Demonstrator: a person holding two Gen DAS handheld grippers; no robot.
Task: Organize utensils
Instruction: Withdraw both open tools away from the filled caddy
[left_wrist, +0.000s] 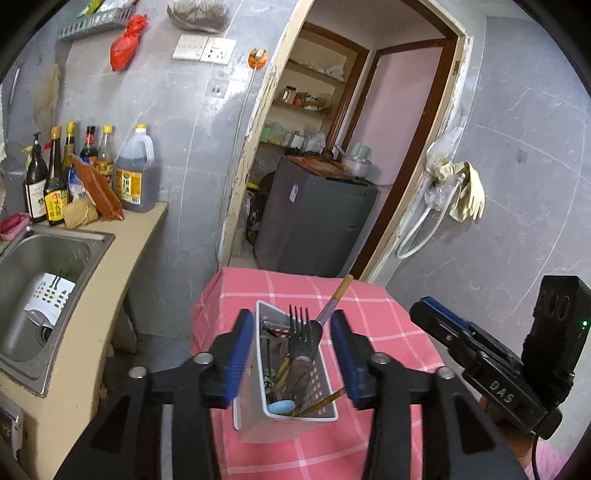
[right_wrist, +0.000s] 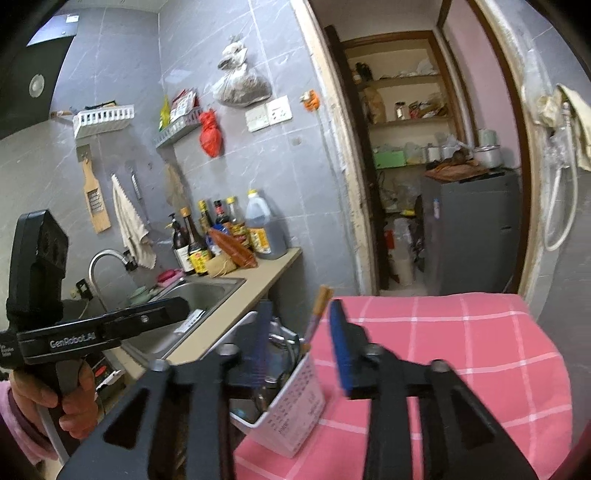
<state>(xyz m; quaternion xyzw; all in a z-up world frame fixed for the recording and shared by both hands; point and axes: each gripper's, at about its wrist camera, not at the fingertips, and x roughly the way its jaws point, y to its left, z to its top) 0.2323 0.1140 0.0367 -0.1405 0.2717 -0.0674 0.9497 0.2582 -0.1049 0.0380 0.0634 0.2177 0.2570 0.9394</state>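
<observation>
A white perforated utensil holder (left_wrist: 255, 421) stands on the pink checked tablecloth (left_wrist: 373, 306). In it are a dark fork (left_wrist: 299, 321), a long chopstick (left_wrist: 338, 295), a blue-ended utensil (left_wrist: 282, 407) and several other pieces. My left gripper (left_wrist: 291, 354) is open, its blue pads either side of the holder and clear of its walls. My right gripper (right_wrist: 303, 347) is open too, just above the holder (right_wrist: 299, 406), with the chopstick tip (right_wrist: 322, 297) between its fingers and untouched. From the left wrist view, the right gripper (left_wrist: 428, 314) hangs off the holder's right side.
Left of the table runs a beige counter with a steel sink (left_wrist: 55, 251) holding another white perforated holder (left_wrist: 50, 295). Sauce bottles (left_wrist: 55, 177) crowd the counter's back. A doorway ahead opens onto a grey appliance (left_wrist: 314, 218). A hand (right_wrist: 77, 391) grips the left gripper's handle.
</observation>
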